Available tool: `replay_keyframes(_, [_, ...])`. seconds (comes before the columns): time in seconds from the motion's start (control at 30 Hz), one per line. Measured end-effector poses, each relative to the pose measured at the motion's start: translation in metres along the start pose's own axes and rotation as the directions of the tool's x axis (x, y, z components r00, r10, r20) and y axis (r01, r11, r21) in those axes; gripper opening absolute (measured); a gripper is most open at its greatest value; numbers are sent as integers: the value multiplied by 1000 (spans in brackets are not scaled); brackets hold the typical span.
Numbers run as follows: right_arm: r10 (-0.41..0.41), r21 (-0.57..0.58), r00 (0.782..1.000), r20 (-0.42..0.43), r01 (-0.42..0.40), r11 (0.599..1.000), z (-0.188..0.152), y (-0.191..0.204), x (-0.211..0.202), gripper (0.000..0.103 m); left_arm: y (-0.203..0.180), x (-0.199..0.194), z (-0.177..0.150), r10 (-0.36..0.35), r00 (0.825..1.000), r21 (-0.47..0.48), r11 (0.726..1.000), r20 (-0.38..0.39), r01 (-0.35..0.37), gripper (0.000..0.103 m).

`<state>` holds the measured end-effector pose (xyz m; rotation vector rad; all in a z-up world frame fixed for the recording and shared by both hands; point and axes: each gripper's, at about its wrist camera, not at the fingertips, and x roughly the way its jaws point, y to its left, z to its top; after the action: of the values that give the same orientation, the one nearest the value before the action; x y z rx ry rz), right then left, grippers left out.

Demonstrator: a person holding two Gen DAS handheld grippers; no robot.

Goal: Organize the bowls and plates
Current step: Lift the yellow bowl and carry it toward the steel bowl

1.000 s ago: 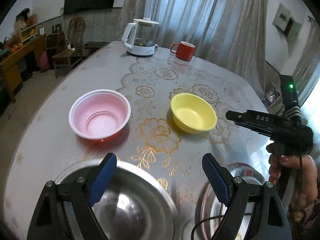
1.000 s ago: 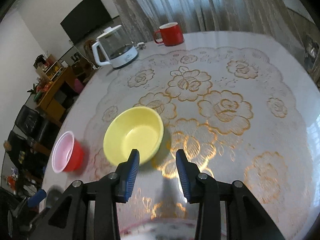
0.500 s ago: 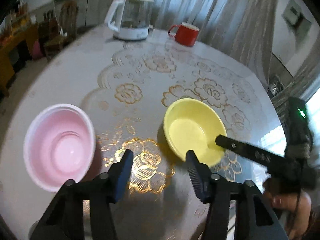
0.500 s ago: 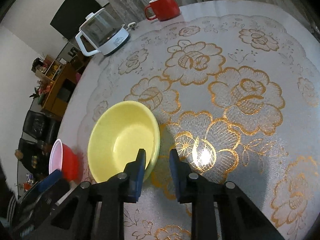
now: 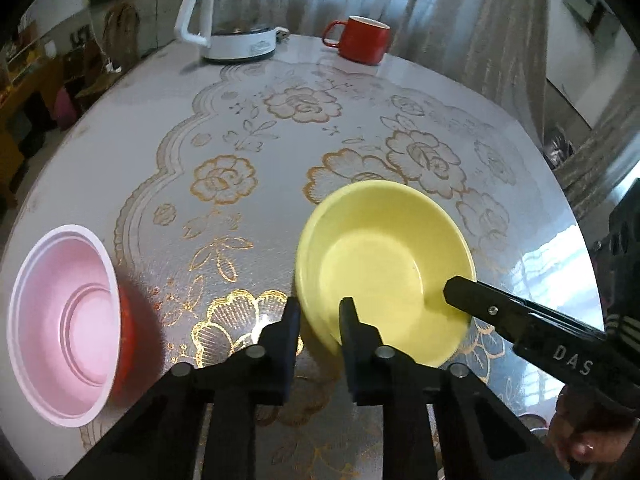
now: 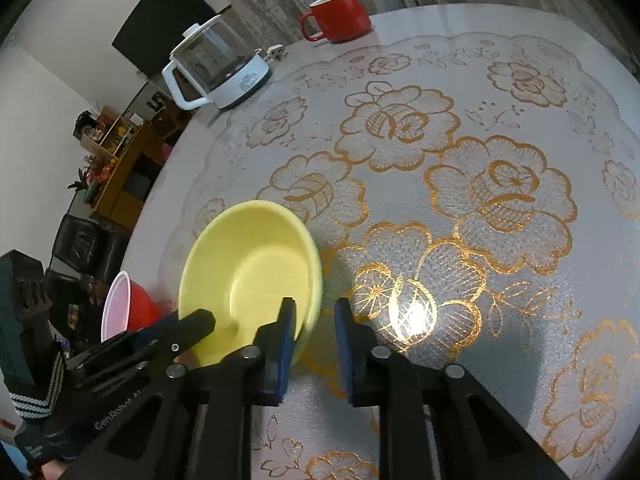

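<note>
A yellow bowl (image 5: 384,264) sits tilted on the flowered table (image 5: 168,128). My left gripper (image 5: 318,318) is shut on its near-left rim, one finger outside the wall and one inside. My right gripper (image 6: 314,316) is shut on the bowl's (image 6: 248,264) other side, with its left finger inside and its right finger outside. In the left wrist view the right gripper's finger (image 5: 500,312) reaches into the bowl from the right. A bowl (image 5: 64,320) that is pink inside and red outside stands to the left, apart from both grippers.
A white-based glass kettle (image 5: 236,12) and a red mug (image 5: 362,40) stand at the table's far edge, in front of grey curtains. A person's hand (image 5: 580,436) holds the right gripper at the lower right. Beyond the table's left edge are chairs and a wooden shelf (image 6: 120,160).
My left gripper has moved forward off the steel plates to the yellow bowl and closed on its rim. My right gripper has lowered and closed on the bowl's other side.
</note>
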<state>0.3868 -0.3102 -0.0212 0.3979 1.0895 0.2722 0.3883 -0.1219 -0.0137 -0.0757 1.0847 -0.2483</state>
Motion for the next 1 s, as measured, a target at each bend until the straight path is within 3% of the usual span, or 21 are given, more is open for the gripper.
replay_keyframes(0.47, [-23, -12, 999, 45, 23, 1000, -23, 11, -28, 13, -2, -37, -25, -81, 995, 4, 997, 57, 81, 18])
replay_keyframes(0.63, [-48, -46, 996, 82, 52, 998, -36, 26, -49, 13, -7, -61, -40, -76, 992, 51, 996, 105, 71, 18])
replay_keyframes(1.0, [-8, -114, 988, 155, 26, 993, -68, 66, -88, 13, 15, -113, -75, -110, 973, -3, 994, 201, 113, 18])
